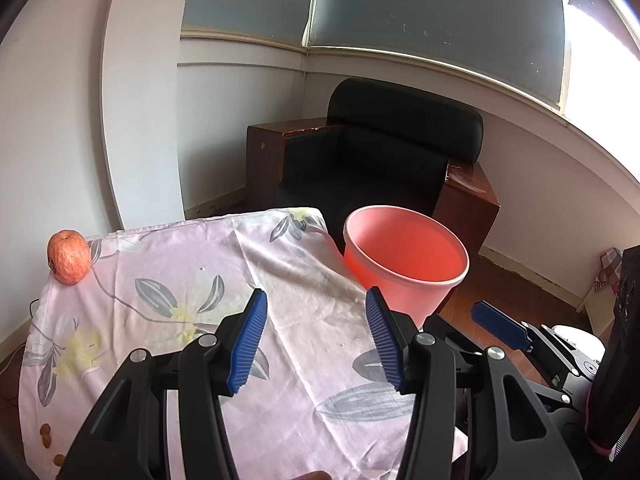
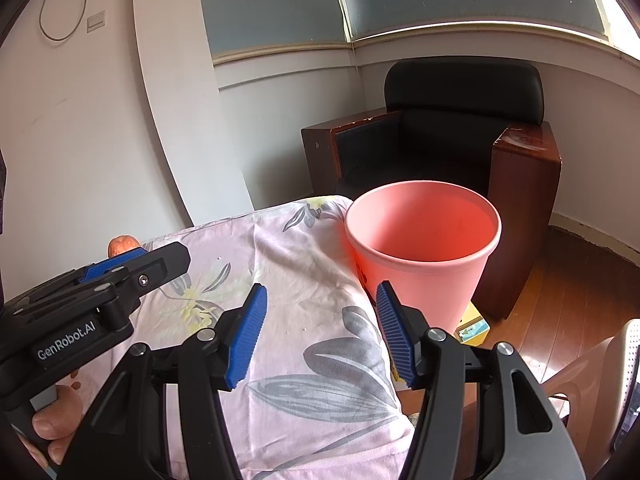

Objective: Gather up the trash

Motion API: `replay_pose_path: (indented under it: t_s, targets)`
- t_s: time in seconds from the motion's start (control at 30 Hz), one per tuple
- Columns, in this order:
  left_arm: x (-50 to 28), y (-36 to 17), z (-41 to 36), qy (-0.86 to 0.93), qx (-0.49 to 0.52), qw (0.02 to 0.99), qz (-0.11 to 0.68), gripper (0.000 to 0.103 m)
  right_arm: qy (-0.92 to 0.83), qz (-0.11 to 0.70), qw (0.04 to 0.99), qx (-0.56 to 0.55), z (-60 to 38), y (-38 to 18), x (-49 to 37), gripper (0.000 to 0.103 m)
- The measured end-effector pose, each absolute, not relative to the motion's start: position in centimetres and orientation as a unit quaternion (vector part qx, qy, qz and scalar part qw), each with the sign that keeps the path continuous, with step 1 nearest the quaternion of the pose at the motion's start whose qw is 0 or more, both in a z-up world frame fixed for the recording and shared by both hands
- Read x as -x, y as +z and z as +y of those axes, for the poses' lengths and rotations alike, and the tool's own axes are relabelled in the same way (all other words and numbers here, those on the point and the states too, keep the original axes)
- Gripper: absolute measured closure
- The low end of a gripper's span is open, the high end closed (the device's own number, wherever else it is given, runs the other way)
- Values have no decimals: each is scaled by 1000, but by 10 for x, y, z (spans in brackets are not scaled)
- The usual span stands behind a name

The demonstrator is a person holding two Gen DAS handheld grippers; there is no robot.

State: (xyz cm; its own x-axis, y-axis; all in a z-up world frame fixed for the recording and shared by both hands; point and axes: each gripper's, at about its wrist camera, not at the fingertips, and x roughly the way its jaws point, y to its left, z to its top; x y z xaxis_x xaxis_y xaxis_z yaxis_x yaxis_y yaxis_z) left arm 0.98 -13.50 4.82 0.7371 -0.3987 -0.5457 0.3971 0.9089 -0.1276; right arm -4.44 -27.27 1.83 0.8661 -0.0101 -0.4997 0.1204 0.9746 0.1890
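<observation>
Landmark: a pink plastic bin [image 2: 424,240] stands off the far right corner of a table under a floral cloth [image 1: 192,280], its rim level with or a little above the tabletop. A judgement: it is set there so that scraps can be dropped or swept over the edge into it.

Bin contents: the inner wall that shows is bare; the bottom is out of sight in both views, so whether any trash lies inside cannot be told.

Trash on the table: small brown bits [image 1: 46,436], perhaps nuts or shells, lie at the near left edge of the cloth, well apart from the bin. They are too small to name for certain. A few pale specks dot the cloth nearer the bin.

Apple [image 1: 68,256]: red and whole, it sits at the far left corner, across the table from the bin. Whether it counts as trash is unclear.

Left gripper [image 1: 316,336]: blue fingers spread wide with nothing between them, held above the middle of the cloth and aimed toward the bin.

Right gripper [image 2: 320,332]: also wide apart and empty, hovering over the table edge just short of the bin. The person's hand [image 2: 52,424] grips the left tool's handle, seen at the lower left of the right wrist view.

Stage: with both grippers empty, the scene fits either a reach toward a scrap or the moment after one was let go over the bin.

Behind the bin: a black armchair [image 2: 440,144] in the corner, not part of the job.
</observation>
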Motion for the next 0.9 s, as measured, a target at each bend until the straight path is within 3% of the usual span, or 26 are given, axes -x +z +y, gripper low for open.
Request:
replay_pose_path:
  t_s: [0.9]
  targets:
    - [-12, 42, -136, -219, -9, 928, 301, 52, -34, 261, 958, -110, -272, 13, 46, 45]
